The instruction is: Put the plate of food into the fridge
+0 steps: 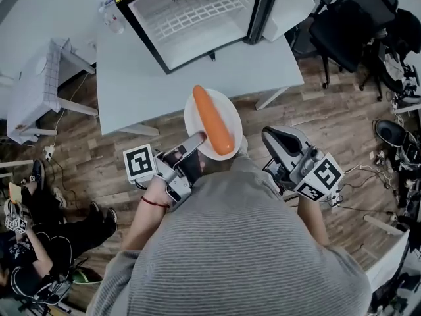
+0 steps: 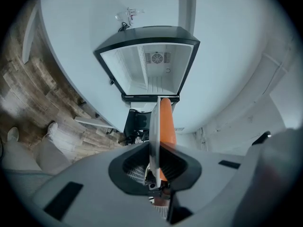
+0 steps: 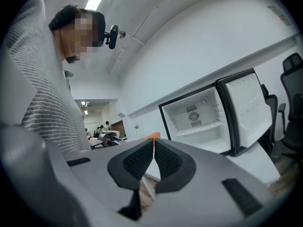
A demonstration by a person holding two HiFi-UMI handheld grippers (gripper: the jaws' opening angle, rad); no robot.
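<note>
Left gripper has its jaws closed narrowly on the near rim of the white plate, and its own view shows the pads pinching that thin rim between them; the plate is held roughly level in the air, just near of the white table's near edge, with a long orange carrot lying along it from far left to near right; in the left gripper view the carrot sits against the plate's right face. Right gripper hangs to the right of the plate and apart from it; its own view shows the two pads pressed together with nothing between them. On the far part of the table stands the small fridge, its door swung open to the right, the white interior and wire shelf facing the person; the plate is outside it, well short of the opening. A black office chair stands far right on the wooden floor.
</note>
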